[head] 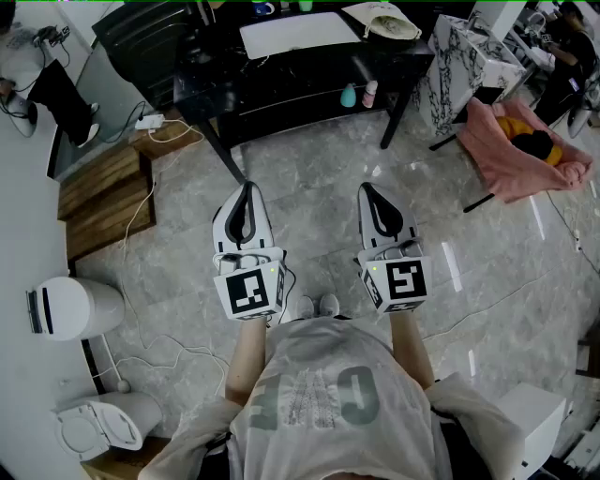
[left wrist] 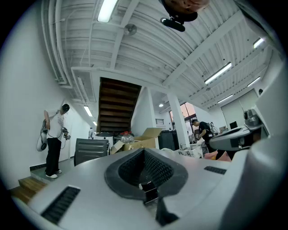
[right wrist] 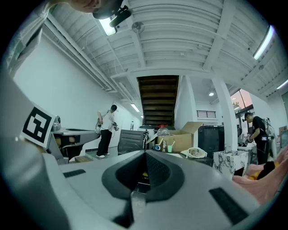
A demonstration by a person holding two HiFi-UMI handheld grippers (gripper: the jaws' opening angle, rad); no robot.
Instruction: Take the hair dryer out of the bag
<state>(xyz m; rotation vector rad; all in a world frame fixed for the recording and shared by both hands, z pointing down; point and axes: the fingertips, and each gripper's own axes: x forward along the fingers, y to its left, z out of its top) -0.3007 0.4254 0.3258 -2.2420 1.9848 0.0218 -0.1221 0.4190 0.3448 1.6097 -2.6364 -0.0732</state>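
Note:
A beige cloth bag (head: 382, 21) lies on the far right end of a black table (head: 309, 70); in the right gripper view the bag (right wrist: 196, 153) sits beside a cardboard box. No hair dryer shows. I hold both grippers side by side at waist height over the marble floor, well short of the table. My left gripper (head: 247, 189) is shut with nothing in it, its jaws meeting in the left gripper view (left wrist: 145, 152). The right gripper (head: 367, 191) is likewise shut and empty (right wrist: 145, 155).
A white board (head: 298, 34) lies on the table. A pink cloth (head: 525, 150) drapes over a stand at right, next to a marble-patterned box (head: 469, 52). Wooden steps (head: 98, 192), white bins (head: 75, 307) and cables (head: 150, 347) line the left. A person (left wrist: 54, 139) stands far off.

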